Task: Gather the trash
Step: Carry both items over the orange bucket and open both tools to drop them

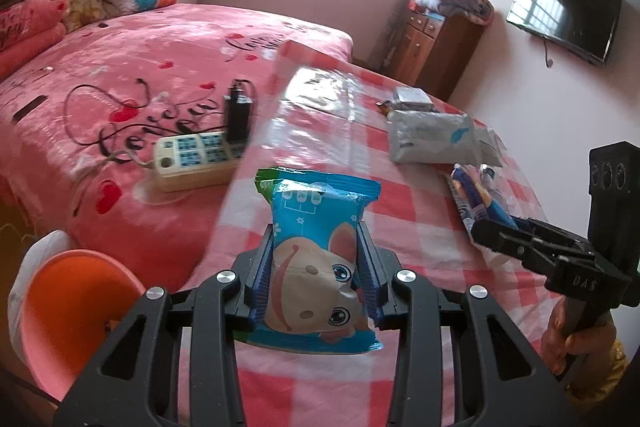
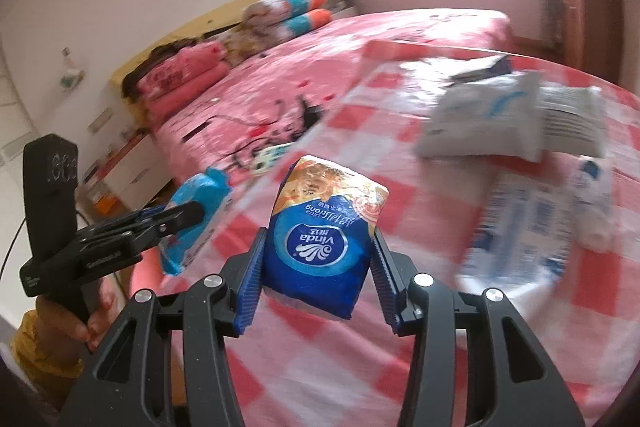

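My left gripper point(image 1: 316, 239) is shut on a blue snack packet with a cartoon animal point(image 1: 316, 259), held above the red-and-white checked table point(image 1: 400, 211). It also shows in the right wrist view point(image 2: 200, 215), with the left gripper point(image 2: 192, 215) on it. My right gripper point(image 2: 318, 247) is shut on a blue Vinda tissue pack point(image 2: 320, 247); in the left wrist view the right gripper point(image 1: 484, 231) holds that pack point(image 1: 480, 199) at the table's right. An orange bin point(image 1: 76, 311) sits low at the left.
A grey-white plastic bag point(image 1: 432, 137) and a small grey packet point(image 1: 412, 97) lie at the table's far side, and a white printed wrapper point(image 2: 528, 227) lies to the right. A power strip point(image 1: 196, 159) with a black charger lies on the pink bed point(image 1: 140, 67).
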A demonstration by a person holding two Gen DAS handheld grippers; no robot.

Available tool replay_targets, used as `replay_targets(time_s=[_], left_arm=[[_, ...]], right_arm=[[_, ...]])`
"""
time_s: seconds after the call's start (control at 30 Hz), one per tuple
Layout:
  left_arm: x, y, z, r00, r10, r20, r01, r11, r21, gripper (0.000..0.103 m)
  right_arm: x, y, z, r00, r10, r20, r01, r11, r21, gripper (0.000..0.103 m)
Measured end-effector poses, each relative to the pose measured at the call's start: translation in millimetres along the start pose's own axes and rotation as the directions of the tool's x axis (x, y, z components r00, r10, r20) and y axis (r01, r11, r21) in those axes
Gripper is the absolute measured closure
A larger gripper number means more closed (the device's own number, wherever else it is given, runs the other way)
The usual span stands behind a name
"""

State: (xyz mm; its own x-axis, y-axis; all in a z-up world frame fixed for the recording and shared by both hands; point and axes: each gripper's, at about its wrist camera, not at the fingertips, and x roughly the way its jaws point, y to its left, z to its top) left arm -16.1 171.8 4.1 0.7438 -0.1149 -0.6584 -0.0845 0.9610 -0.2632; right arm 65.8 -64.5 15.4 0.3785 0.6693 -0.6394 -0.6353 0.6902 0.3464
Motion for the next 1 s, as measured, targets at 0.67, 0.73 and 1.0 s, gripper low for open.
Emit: replay_targets(time_s=[0.67, 0.73, 1.0], left_arm=[[-53, 168, -58, 0.958, 0.281, -0.059, -0.285, 0.912, -0.293, 0.063], [-50, 181, -66, 0.953, 0.292, -0.078, -0.302, 0.899, -0.318, 0.063], [-50, 208, -79, 0.913, 0.395, -0.104, -0.404, 0.837, -0.369, 0.025]], right_arm=[[107, 179, -2, 0.929, 0.258, -0.265, -0.329, 0.904, -0.273, 0.053], [119, 193, -5, 0.921, 0.265, -0.287, -0.347, 0.892, -0.291, 0.048], [137, 197, -12, 0.926, 0.227, -0.300, -0.310, 0.912, -0.267, 0.019]])
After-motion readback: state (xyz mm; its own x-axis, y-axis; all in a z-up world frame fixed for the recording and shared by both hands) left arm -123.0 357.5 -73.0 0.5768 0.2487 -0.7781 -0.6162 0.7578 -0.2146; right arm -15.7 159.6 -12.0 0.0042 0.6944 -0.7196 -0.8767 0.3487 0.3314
